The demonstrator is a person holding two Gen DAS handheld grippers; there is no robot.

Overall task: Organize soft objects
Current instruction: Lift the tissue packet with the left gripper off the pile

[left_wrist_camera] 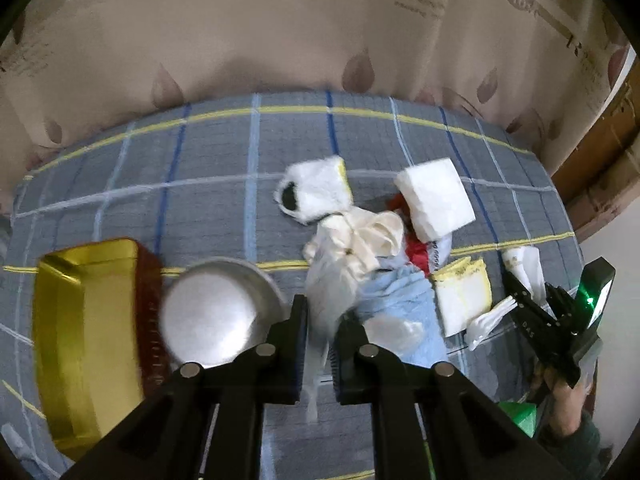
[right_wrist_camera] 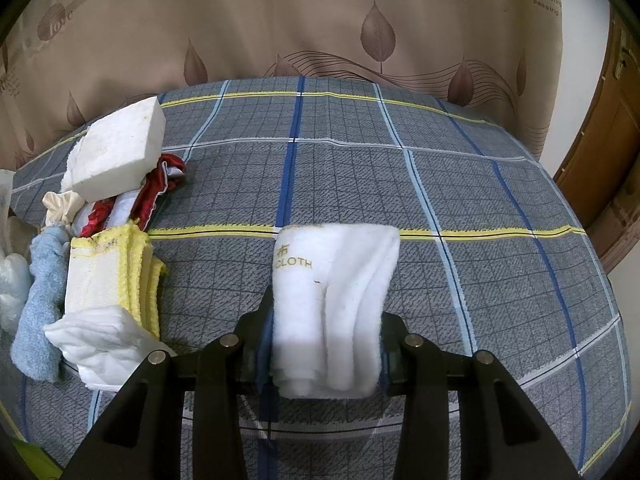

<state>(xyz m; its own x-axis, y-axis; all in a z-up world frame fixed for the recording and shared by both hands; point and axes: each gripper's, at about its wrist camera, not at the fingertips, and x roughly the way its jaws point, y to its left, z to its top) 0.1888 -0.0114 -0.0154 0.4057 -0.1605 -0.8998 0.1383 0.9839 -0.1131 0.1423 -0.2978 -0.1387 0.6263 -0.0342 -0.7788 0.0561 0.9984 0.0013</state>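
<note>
My left gripper [left_wrist_camera: 322, 336] is shut on a thin translucent plastic bag [left_wrist_camera: 332, 284], which hangs stretched over the blue towel [left_wrist_camera: 400, 300]. Behind it lies a pile: a cream cloth [left_wrist_camera: 360, 236], a red cloth [left_wrist_camera: 416, 248], a white sponge block [left_wrist_camera: 436, 200], a fluffy white cloth [left_wrist_camera: 316, 188] and a yellow-edged cloth [left_wrist_camera: 464, 292]. My right gripper [right_wrist_camera: 326, 344] is shut on a folded white cloth marked CLOTH [right_wrist_camera: 336, 292], just above the checked bedcover [right_wrist_camera: 440, 184]. That right gripper [left_wrist_camera: 560, 320] also shows at the right edge of the left wrist view.
A gold tin [left_wrist_camera: 80, 340] and a metal bowl [left_wrist_camera: 216, 312] stand left of the left gripper. In the right wrist view the pile sits at the left: sponge block [right_wrist_camera: 120, 152], yellow-edged cloth [right_wrist_camera: 112, 276], crumpled white tissue [right_wrist_camera: 104, 340]. A leaf-patterned curtain [right_wrist_camera: 320, 20] hangs behind the bed.
</note>
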